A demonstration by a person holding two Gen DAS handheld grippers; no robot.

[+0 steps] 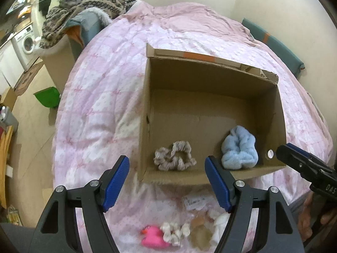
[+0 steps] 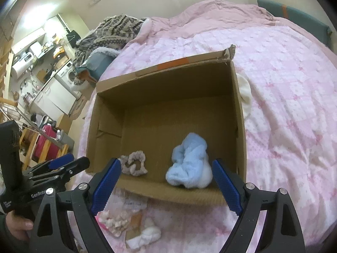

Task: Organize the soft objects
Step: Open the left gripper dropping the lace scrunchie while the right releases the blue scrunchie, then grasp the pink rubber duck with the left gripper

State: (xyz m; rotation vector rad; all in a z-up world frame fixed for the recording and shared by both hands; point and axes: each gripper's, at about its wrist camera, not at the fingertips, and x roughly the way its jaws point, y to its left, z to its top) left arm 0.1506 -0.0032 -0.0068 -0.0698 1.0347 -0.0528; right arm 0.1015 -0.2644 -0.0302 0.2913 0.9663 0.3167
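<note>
Your left gripper (image 1: pixel 166 181) wide and empty, your right gripper (image 2: pixel 167 184) wide and empty, blue scrunchie (image 2: pixel 188 162) and beige scrunchie (image 1: pixel 174 156) inside box (image 1: pixel 145 113), pink duck (image 1: pixel 152 237) on quilt (image 1: pixel 101 97)

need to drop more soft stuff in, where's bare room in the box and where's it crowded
The cardboard box floor is bare across its far half and left side. The near edge is crowded: beige scrunchie and blue fluffy scrunchie sit there, a gap between them. The bedspread left of the box is bare; in front, pink duck and white scrunchie cluster.
</note>
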